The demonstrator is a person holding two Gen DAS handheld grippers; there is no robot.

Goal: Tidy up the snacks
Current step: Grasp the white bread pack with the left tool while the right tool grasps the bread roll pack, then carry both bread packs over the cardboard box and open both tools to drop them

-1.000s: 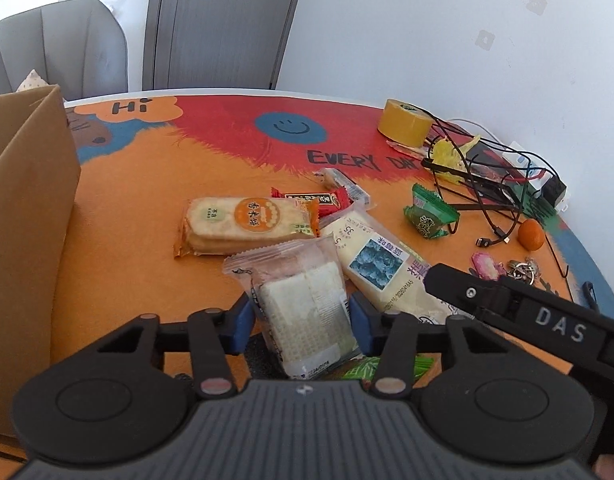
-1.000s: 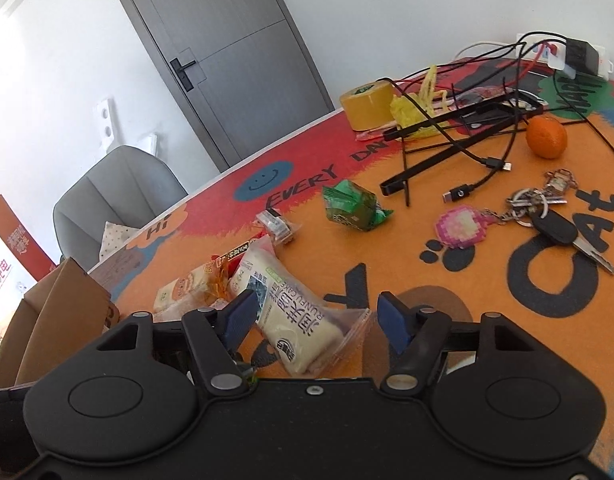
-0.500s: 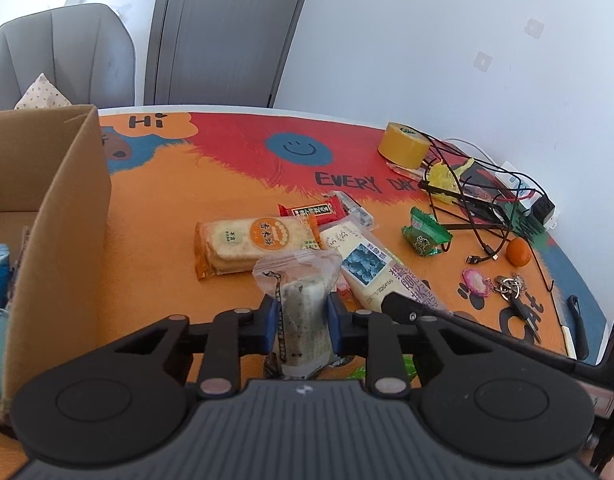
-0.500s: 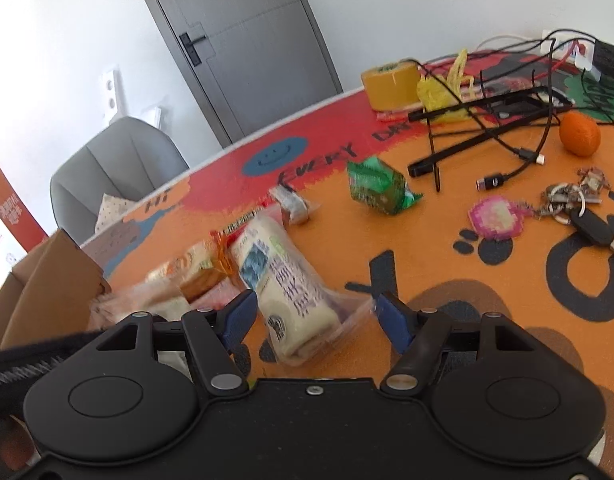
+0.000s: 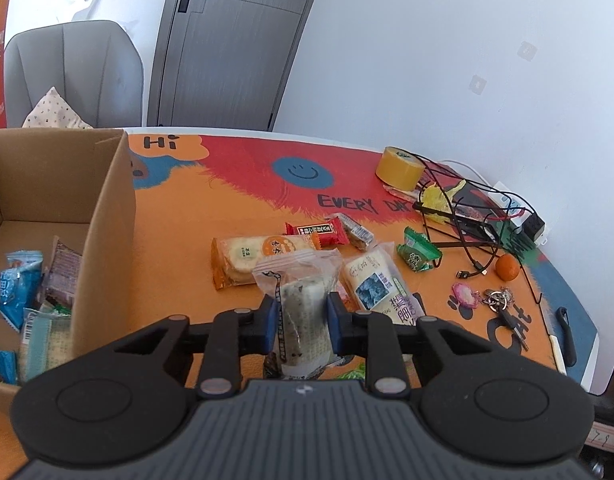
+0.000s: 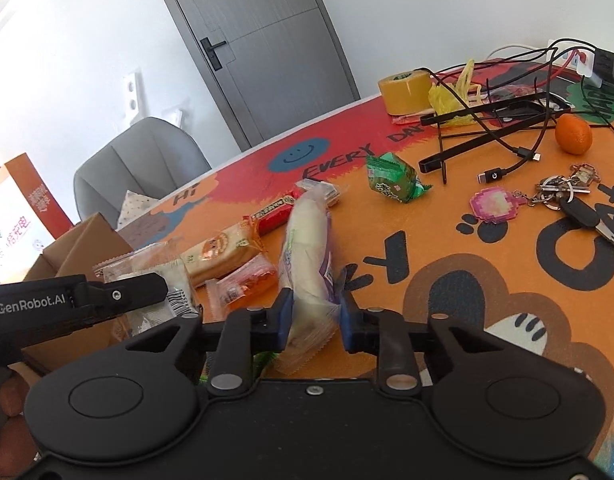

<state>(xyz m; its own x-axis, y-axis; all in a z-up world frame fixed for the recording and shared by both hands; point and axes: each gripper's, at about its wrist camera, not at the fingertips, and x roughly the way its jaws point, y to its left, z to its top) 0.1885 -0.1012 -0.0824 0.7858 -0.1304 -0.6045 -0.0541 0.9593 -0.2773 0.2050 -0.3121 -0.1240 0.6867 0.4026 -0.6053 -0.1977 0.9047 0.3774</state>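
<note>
Cardboard box (image 5: 107, 216), left of left gripper (image 5: 301, 322), holds several snack packets. Left gripper clamps speckled cake packet (image 5: 303, 308); right gripper (image 6: 313, 318) clamps purple-printed bread packet (image 6: 307, 248). Mat (image 5: 211, 216) ahead reads "EVERY DAY", "Hi".

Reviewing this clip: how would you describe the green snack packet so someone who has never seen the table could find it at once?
Start at the yellow tape roll near the table's far edge, then come toward the camera past the black cables. The green snack packet lies alone on the orange mat, the only green wrapper, apart from the snack pile.
</note>
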